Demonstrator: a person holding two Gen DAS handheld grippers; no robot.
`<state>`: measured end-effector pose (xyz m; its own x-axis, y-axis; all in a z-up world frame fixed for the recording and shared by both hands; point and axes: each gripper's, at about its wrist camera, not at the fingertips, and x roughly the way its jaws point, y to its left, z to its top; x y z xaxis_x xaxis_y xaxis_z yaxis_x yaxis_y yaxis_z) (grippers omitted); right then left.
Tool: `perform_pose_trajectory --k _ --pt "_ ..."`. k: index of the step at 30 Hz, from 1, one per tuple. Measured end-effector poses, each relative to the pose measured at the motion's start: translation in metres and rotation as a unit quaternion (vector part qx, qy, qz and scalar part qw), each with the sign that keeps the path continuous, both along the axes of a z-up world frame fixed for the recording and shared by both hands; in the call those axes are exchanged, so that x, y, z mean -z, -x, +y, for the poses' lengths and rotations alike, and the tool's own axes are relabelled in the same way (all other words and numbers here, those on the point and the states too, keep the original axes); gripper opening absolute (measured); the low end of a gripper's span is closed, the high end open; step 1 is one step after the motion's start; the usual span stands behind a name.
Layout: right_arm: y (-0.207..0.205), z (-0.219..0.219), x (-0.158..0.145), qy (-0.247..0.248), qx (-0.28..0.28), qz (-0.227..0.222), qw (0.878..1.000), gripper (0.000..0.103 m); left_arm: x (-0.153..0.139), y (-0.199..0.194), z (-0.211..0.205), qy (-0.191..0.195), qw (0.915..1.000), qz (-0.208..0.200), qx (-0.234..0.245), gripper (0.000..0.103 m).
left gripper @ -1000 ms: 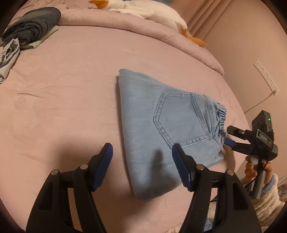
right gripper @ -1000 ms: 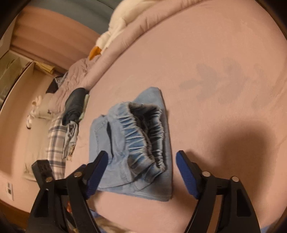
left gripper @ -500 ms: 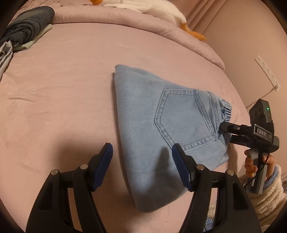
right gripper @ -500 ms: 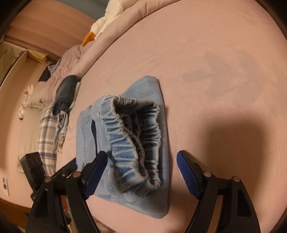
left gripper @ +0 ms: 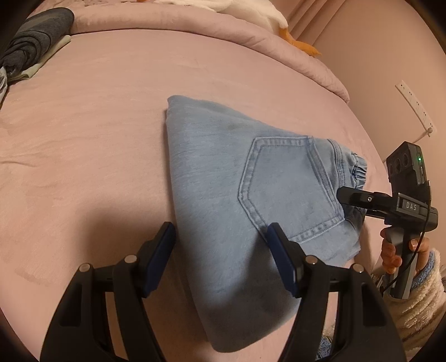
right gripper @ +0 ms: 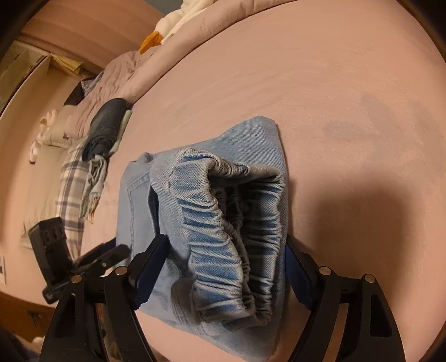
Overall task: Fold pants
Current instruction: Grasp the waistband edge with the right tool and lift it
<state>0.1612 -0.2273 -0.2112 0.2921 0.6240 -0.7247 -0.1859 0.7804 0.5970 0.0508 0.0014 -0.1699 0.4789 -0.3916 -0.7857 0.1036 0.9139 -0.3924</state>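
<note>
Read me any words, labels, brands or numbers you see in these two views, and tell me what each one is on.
"DAS": white letters on a small plate on the body of the right tongs, left wrist view.
Folded jeans: no readable tag or brand in either view.
Wall power strip: no legible print.
Left tongs: no lettering visible in either view.

The pants [left gripper: 245, 200] are showing light blue denim, the gathered waistband [right gripper: 223, 231] streaking darker blue. The bed cover [left gripper: 97, 117] is glowing plain pink. A scarf [right gripper: 69, 189] is displaying grey-and-white plaid; the plush toy [right gripper: 172, 25] is showing white with an orange beak.
</note>
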Motion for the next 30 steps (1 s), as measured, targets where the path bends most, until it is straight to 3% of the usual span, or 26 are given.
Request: perform_pose_trajectory --k 17,25,30 --pt "0.005 0.009 0.000 -0.008 0.001 -0.019 1.000 0.082 0.000 -0.013 -0.016 -0.011 0.9997 -0.001 0.022 0.069" --pt "0.011 0.019 -0.003 0.020 -0.002 -0.046 0.999 0.082 0.000 -0.015 -0.017 -0.017 0.9996 -0.005 0.023 0.066" --pt "0.015 0.018 -0.006 0.034 0.008 -0.056 0.998 0.074 -0.003 -0.014 -0.017 -0.018 0.9997 -0.006 0.016 0.060"
